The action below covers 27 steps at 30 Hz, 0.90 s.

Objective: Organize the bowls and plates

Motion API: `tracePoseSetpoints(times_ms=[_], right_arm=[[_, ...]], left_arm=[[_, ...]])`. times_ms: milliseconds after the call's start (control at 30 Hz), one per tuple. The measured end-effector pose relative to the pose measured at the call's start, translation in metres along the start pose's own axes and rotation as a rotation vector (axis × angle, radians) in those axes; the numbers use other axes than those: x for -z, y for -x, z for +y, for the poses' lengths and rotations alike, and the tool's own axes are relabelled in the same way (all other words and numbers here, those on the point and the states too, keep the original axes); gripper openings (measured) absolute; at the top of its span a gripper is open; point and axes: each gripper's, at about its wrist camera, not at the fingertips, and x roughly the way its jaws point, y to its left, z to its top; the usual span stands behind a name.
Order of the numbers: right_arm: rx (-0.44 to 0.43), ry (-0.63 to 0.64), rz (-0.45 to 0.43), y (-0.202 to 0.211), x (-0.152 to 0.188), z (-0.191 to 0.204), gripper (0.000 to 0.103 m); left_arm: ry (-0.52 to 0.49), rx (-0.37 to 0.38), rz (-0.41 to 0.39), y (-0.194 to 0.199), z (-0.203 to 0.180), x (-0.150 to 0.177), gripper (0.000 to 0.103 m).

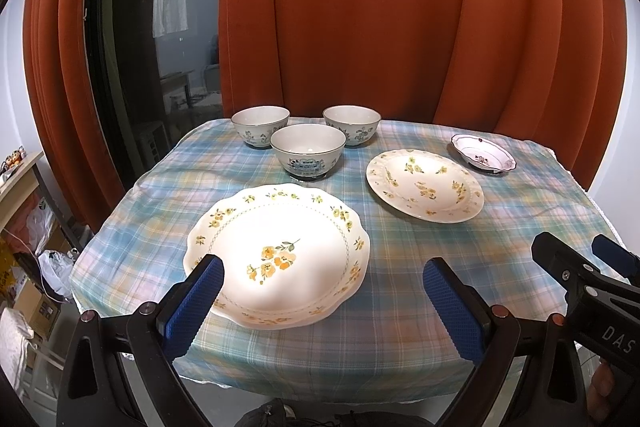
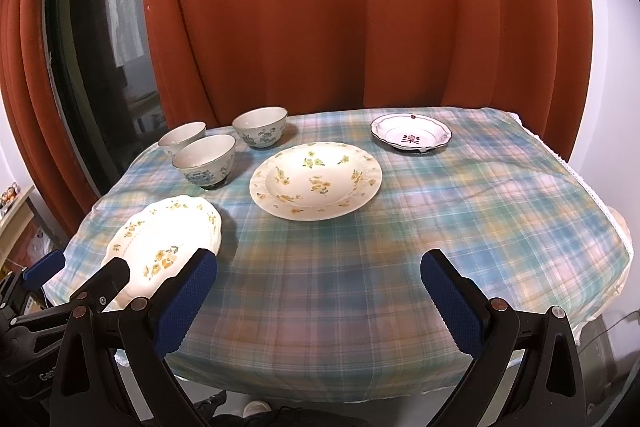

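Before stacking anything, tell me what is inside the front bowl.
The front bowl shows a bare white inner wall, nothing visible inside. Its near rim hides the bottom in both views, so something small lying there cannot be ruled out.

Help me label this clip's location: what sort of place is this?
Most likely a home dining corner. A table under a plaid tablecloth holds floral plates and three bowls, with heavy rust-orange curtains and a dark window behind, and household clutter beside it.

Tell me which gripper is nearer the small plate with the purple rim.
Right. The right gripper faces open cloth with the small plate ahead to its right; the left gripper sits further left, before the scalloped plate.
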Motion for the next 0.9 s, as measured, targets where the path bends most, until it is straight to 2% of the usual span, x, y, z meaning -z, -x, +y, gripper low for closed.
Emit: tracePoseSetpoints(times_ms=[533,700,900], right_arm=[[-0.007,-0.001,0.013,-0.005,-0.004,0.005,0.103],[-0.037,0.008,0.048,-0.021,-0.01,0.021,0.103],[-0.067,0.022,0.094,-0.051,-0.018,0.048,0.102]], left_arm=[[0.002,-0.01,0.018,-0.003,-0.005,-0.001,0.1],[0.007,-0.029,0.048,-0.018,0.009,-0.007,0.096],[-0.008,-0.063,-0.004,-0.041,0.038,-0.023,0.094]])
